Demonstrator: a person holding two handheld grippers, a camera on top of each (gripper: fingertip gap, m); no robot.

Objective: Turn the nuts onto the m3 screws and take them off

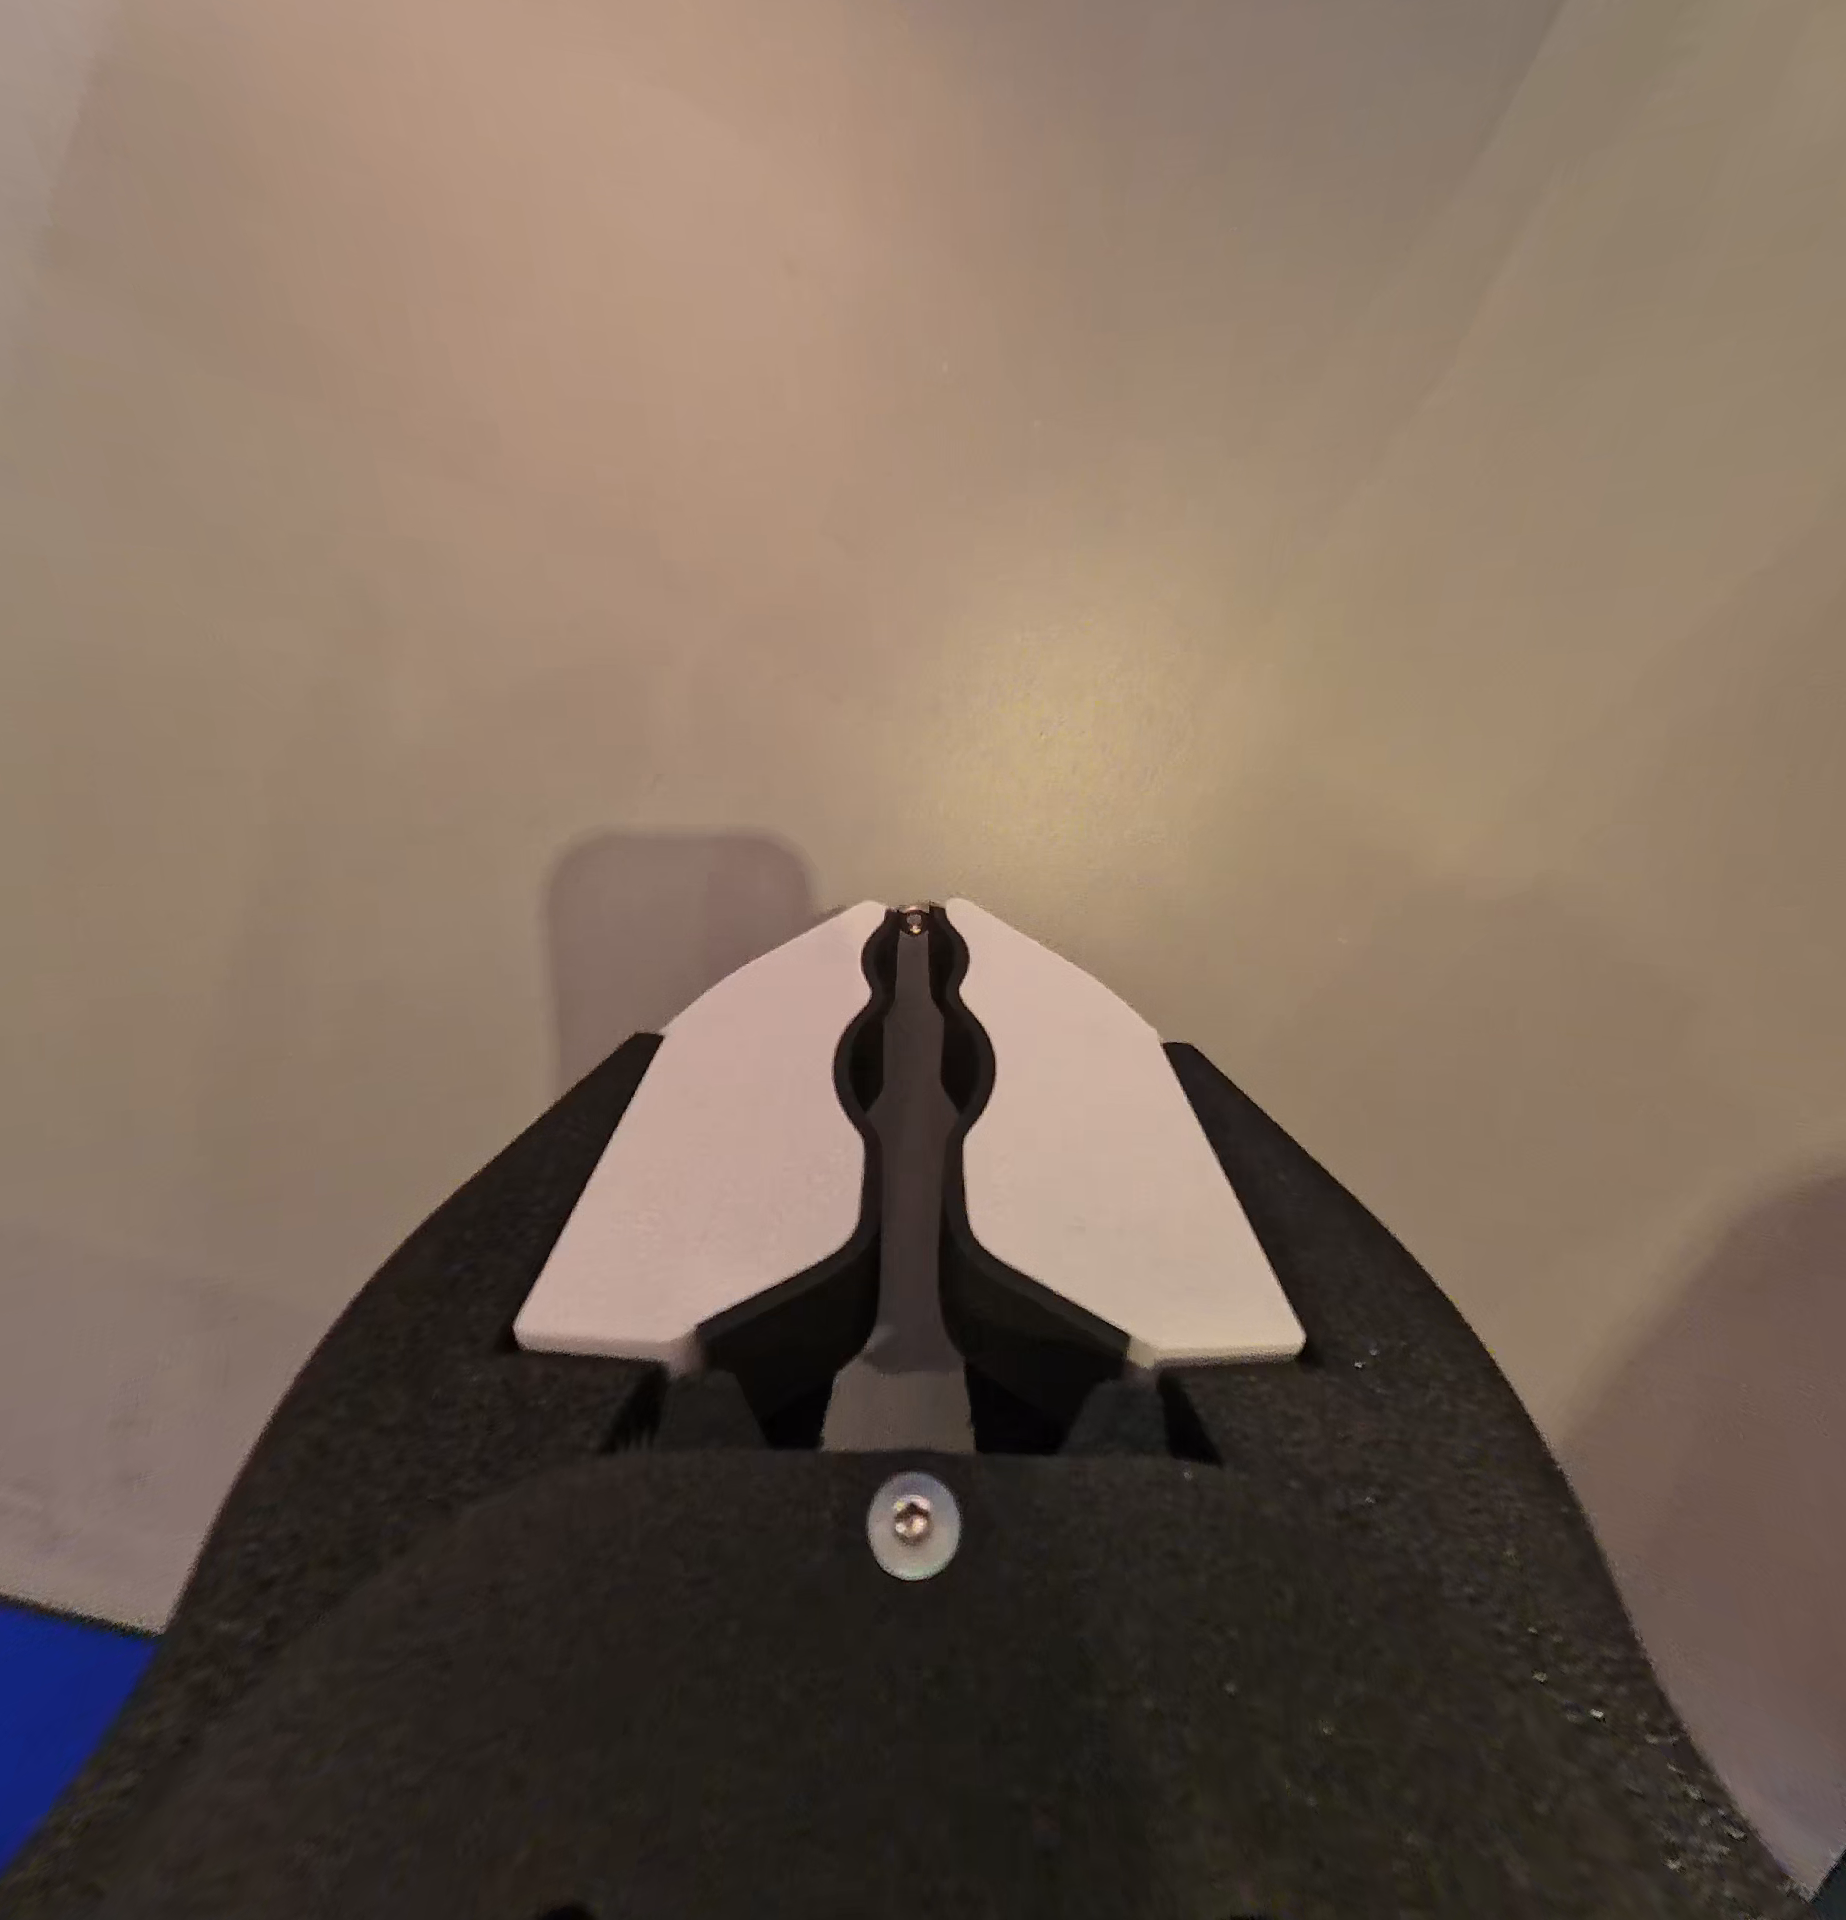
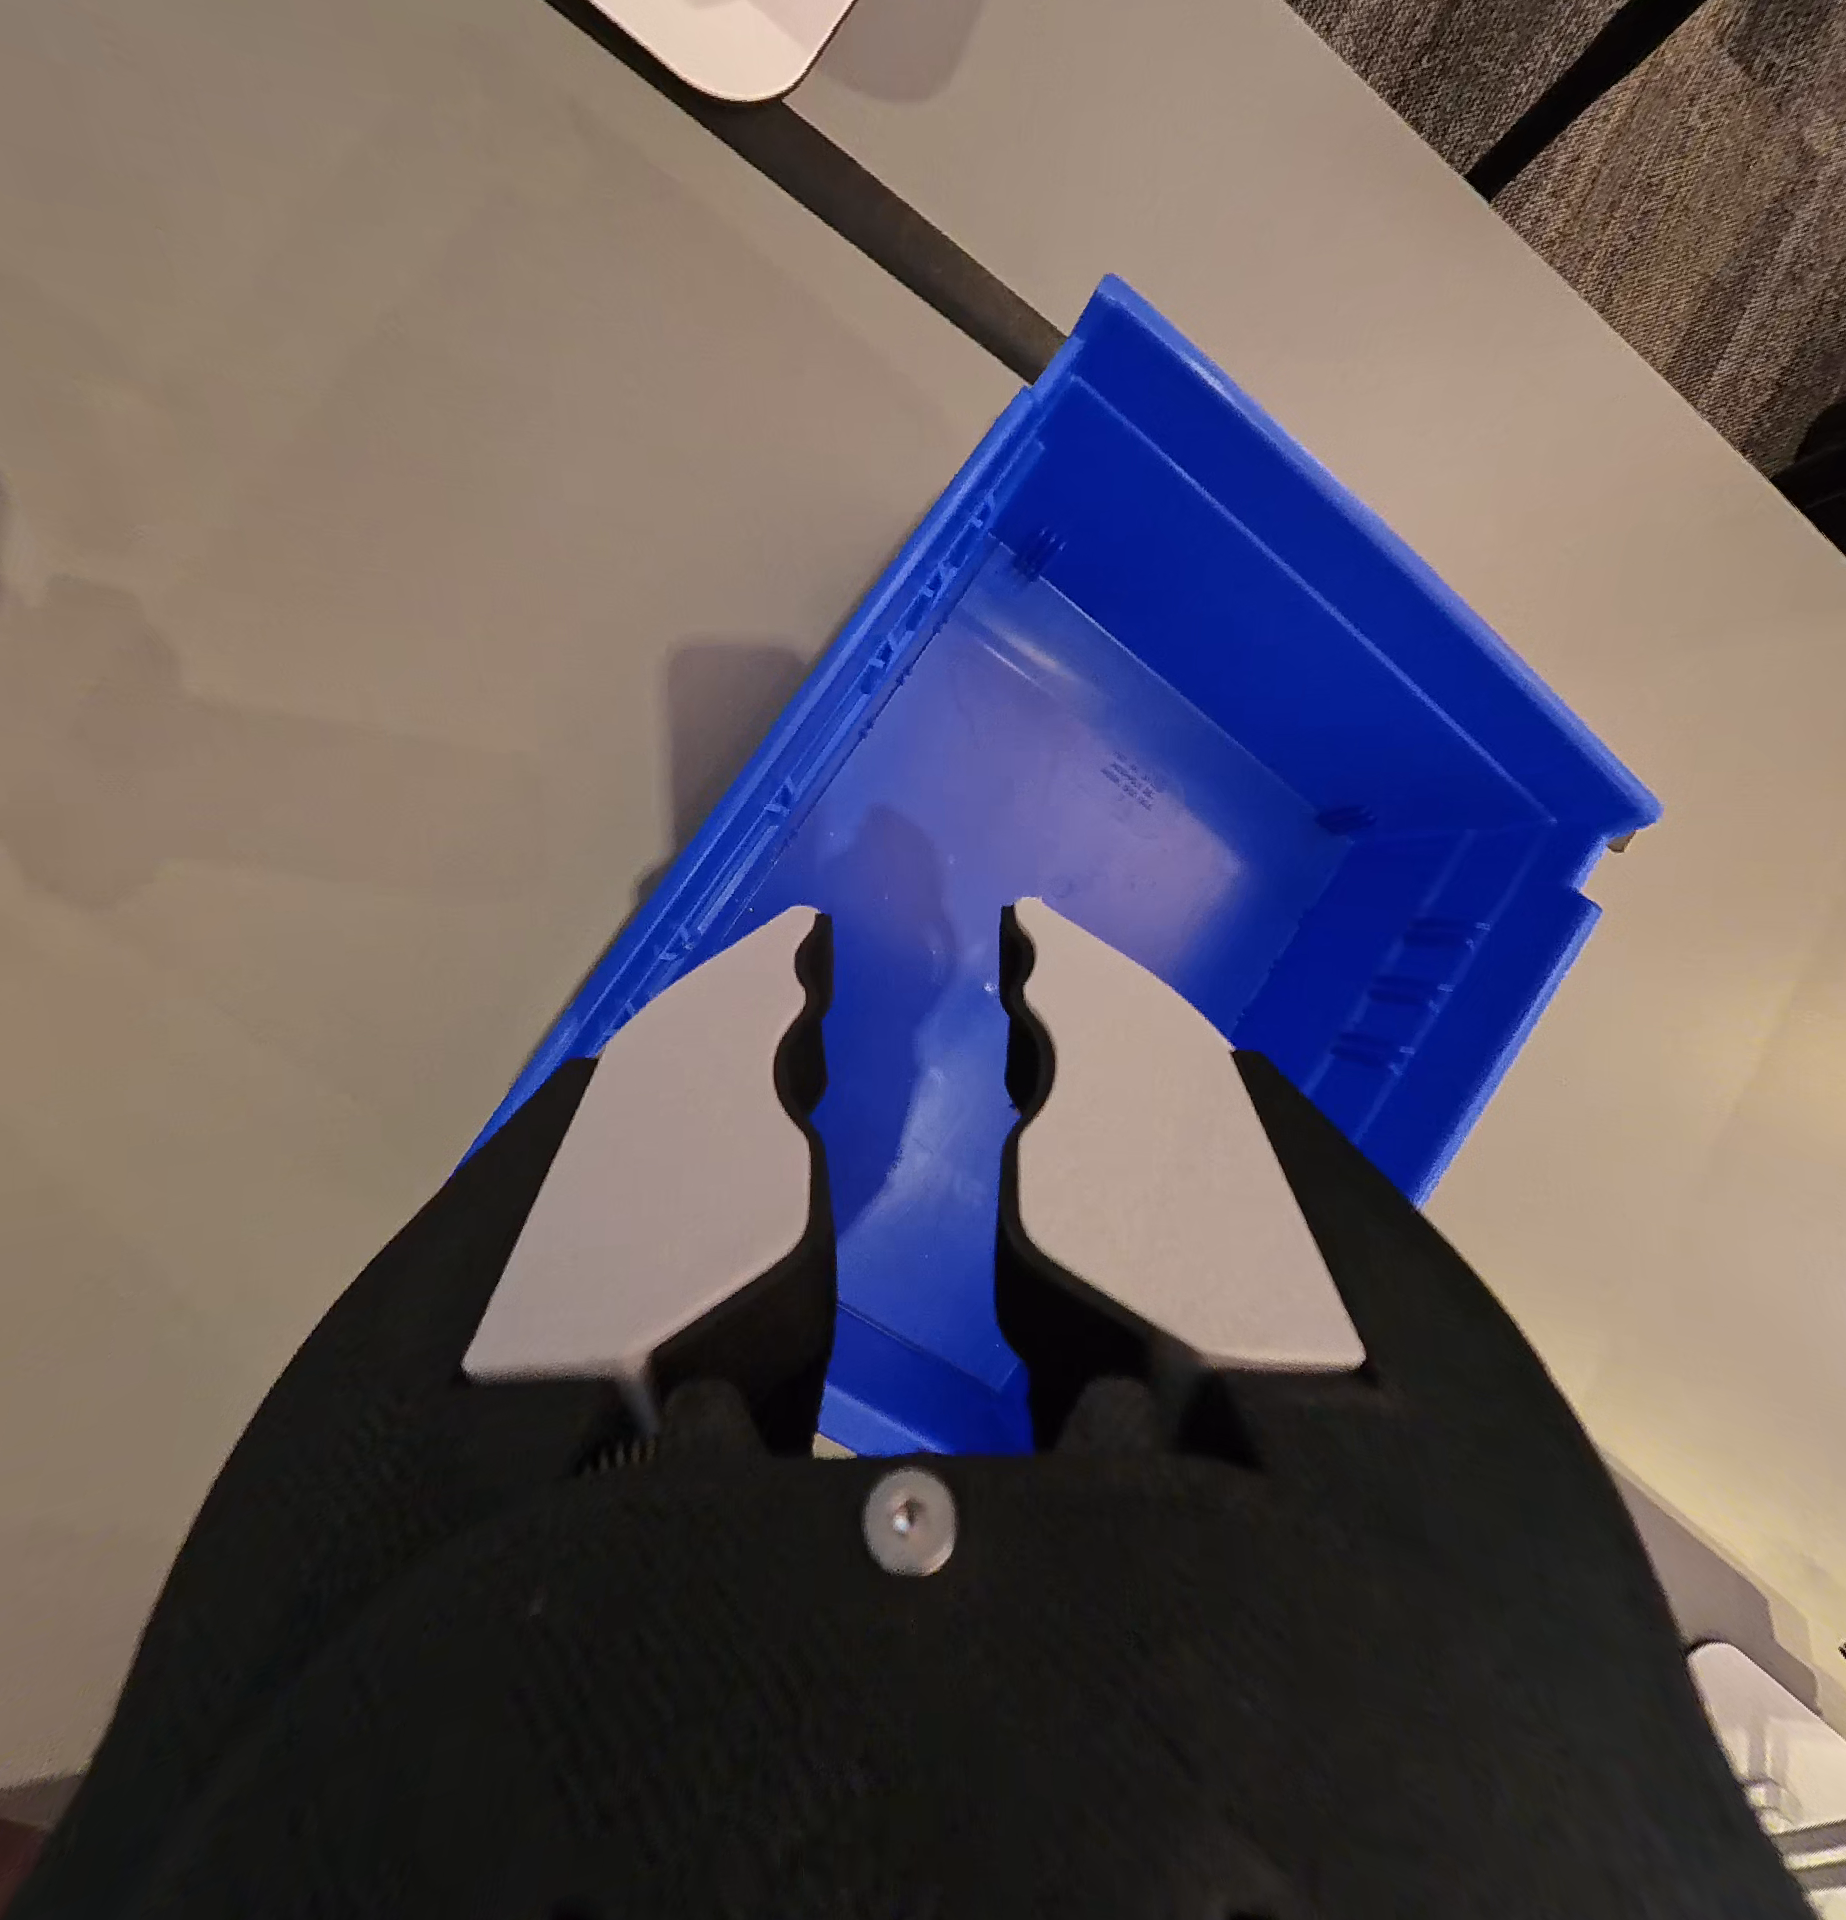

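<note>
**Screw pinched at the tips as second gripper hangs over the bin**

The left gripper is clenched on a small metal part, seemingly an M3 screw, seen end-on at the very tips of its fingers. Holding it that far forward likely leaves the rest exposed for a nut. The gripper points level across the pale table, with nothing else near its tips. The right gripper is released, its jaws parted and empty. It tilts steeply down over the blue bin, probably to reach for a nut, though no nut shows on the bare bin floor in view.
</note>
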